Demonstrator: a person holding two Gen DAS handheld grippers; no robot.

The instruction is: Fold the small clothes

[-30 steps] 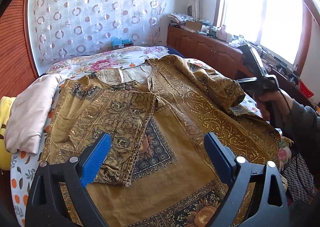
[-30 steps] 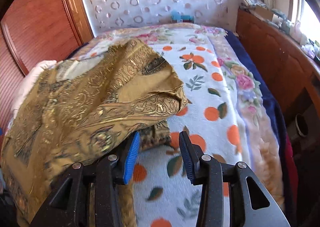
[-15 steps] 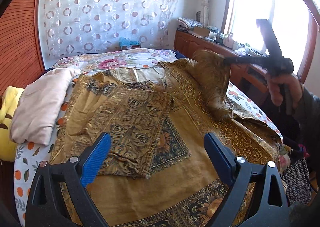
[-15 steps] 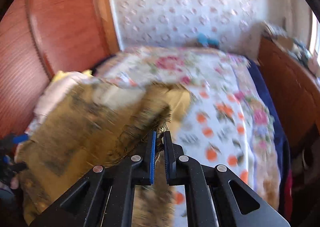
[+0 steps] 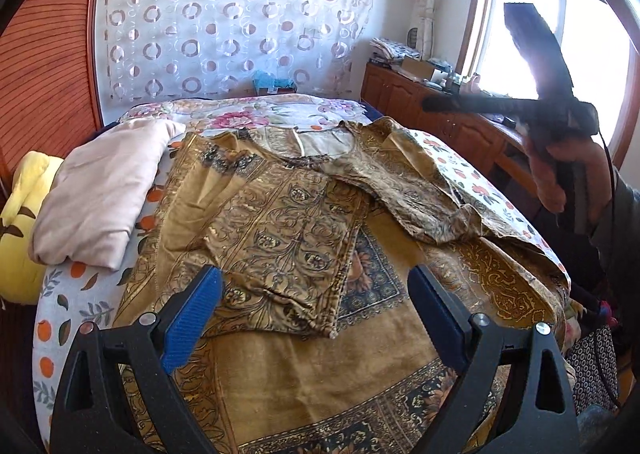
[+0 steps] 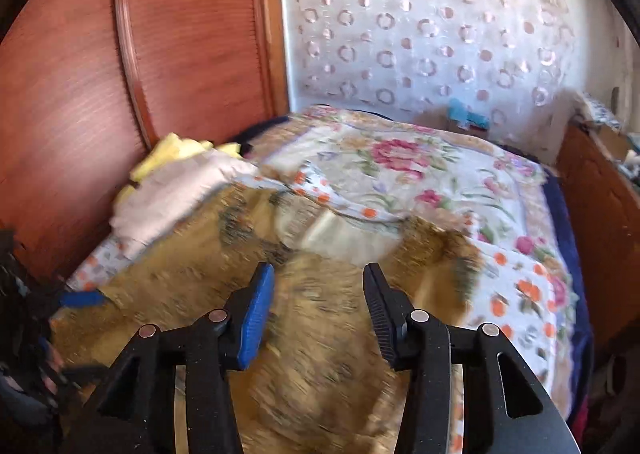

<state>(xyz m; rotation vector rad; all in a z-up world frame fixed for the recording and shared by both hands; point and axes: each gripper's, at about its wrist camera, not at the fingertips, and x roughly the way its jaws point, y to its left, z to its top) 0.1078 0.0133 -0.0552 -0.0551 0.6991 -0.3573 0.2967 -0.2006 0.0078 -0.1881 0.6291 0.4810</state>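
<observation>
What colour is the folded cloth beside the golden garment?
Pale pink folded cloth, clearest in the left wrist view.

Both tongs are black plastic frames with silver screws and ribbed blue pads [image 5: 192,318], the right hand [image 5: 560,170] emerging from a dark grey sleeve [image 5: 616,230].

You will find no readable text, labels, brand names, numbers or signs in either view. The gold patterned garment [image 5: 288,222] spread on the bed [image 5: 64,306] carries only scrollwork and flower motifs, no lettering. The items on the cabinet [image 5: 404,82] past the bed's far right corner are too small to read.
</observation>
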